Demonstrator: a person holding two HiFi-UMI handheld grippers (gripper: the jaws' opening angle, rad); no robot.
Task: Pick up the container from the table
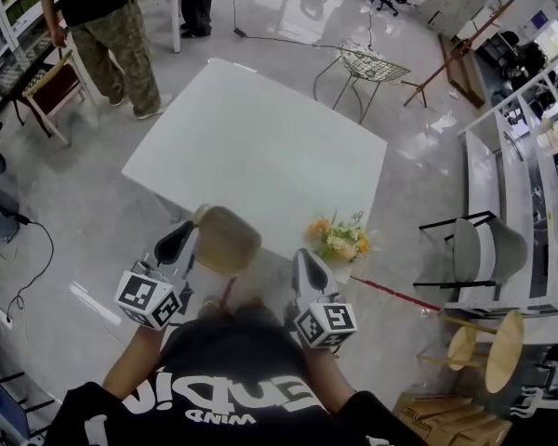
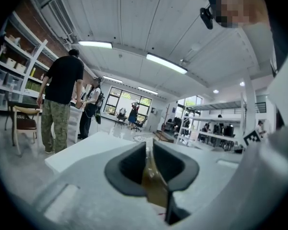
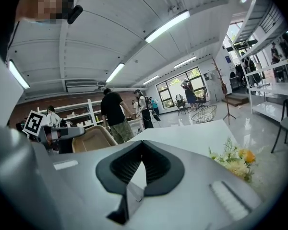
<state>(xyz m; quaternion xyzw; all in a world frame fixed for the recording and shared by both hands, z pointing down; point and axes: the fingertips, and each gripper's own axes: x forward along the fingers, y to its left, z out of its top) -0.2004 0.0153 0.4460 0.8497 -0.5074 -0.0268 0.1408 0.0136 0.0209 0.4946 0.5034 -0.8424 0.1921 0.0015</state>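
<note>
At the near edge of the white tabletop (image 1: pixel 260 147): one tan container (image 1: pixel 228 240), overhanging the edge and held by the left claw (image 1: pixel 197 226). The left gripper view shows this claw (image 2: pixel 149 147) clenched on the container's thin brown wall (image 2: pixel 153 181), one pad on each side. I cannot tell whether its underside touches the surface.

Right claw (image 1: pixel 302 256): pads pressed together at the tips (image 3: pixel 141 145), nothing between them. It sits just right of the container and apart from it.

Other items: one bunch of yellow-and-white flowers (image 1: pixel 339 240) at the tabletop's near right corner, and one wire chair (image 1: pixel 367 63) beyond the far side. Two people (image 1: pixel 112 35) stand at the far left.
</note>
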